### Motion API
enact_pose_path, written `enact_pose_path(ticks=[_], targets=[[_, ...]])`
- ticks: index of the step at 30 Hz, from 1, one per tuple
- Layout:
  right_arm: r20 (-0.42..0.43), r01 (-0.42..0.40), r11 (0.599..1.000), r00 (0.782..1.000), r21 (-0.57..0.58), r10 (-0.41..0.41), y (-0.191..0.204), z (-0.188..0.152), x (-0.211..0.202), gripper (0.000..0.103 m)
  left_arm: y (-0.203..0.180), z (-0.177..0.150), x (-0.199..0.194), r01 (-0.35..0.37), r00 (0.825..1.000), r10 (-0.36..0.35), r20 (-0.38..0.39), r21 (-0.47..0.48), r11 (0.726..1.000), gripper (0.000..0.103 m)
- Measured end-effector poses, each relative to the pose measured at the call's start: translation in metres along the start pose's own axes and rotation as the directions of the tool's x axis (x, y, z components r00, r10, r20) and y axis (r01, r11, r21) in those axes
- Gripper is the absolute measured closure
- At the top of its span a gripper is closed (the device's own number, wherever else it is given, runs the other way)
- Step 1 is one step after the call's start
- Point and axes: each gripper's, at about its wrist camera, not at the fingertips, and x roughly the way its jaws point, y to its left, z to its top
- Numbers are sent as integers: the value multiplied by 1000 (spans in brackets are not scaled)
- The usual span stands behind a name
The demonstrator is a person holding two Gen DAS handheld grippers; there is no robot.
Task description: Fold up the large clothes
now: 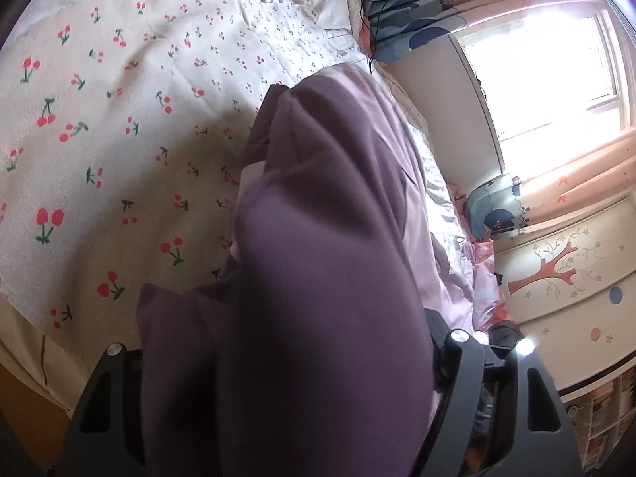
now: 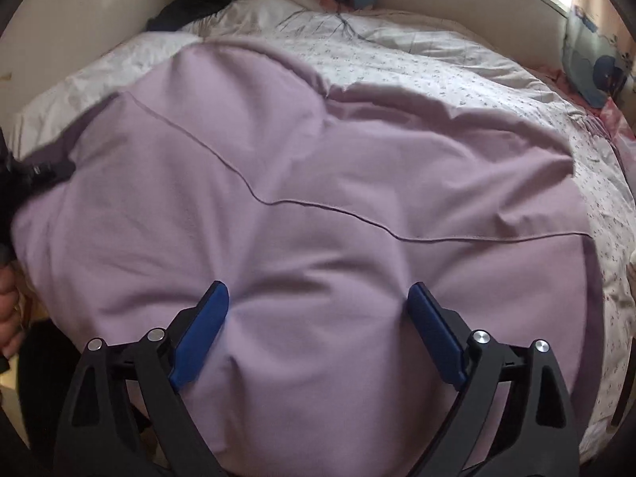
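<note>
A large lilac garment (image 2: 318, 183) lies spread on the bed. My right gripper (image 2: 318, 302) is open, its blue pads (image 2: 206, 318) wide apart and pressed down on the cloth near its front edge. In the left wrist view the same garment (image 1: 318, 238) hangs in shadow over my left gripper and hides its fingertips; only the black arms (image 1: 469, 357) show. The left gripper also shows at the left edge of the right wrist view (image 2: 43, 173), where it holds the garment's left edge.
A white quilt with red cherries (image 1: 99, 139) covers the bed's near side. A small-flowered sheet (image 2: 497, 79) lies under the garment. Pillows (image 2: 278, 4) sit at the head. A window (image 1: 548, 71), curtains and a painted cabinet (image 1: 564, 278) stand beside the bed.
</note>
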Motion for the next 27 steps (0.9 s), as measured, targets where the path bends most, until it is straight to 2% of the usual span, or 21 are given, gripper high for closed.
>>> enact_pose_path(ticks=[1,3,4,5,8,17,20,23,25,26,27], targets=[[19,18,1000,1000,-6,-18,0,1,-5,15,1,0,0,0,1000,0,-2,0,1000,32],[-39,60,997,997,-46,-61,4,-6,6,15,0,2,1,-3,1000,3,-3,0,1000,32],[-83,47,997,995,-57,-52,3,-11,20,14,-1,2,1,-3,1000,3,-1,2,1000,33],[-98,40,998,994,-57,-46,3,-17,28,11,-4,1,1,1,1000,-1,1,8,1000,35],[-125,63,994,989,-88,-74,7,-17,47,9,-23,-3,-5,4,999,-6,32,64,998,42],[-125,21,998,992,-58,-28,-5,-14,48,9,-94,-14,-24,22,995,-43,95,214,977,55],[-113,-15,999,994,-38,11,-8,-15,45,7,-130,-23,-25,42,992,-74,104,280,959,56],[-58,-151,987,986,45,154,-31,-15,37,6,-170,-34,-22,57,989,-101,108,355,933,56],[39,-342,927,940,153,340,-61,-19,26,6,-194,-41,-16,66,988,-116,102,398,915,56],[89,-436,877,900,203,427,-77,-22,22,6,-207,-47,-12,71,988,-123,96,425,903,56],[151,-550,793,835,260,529,-98,-26,18,6,-219,-52,-6,74,988,-128,91,449,891,56]])
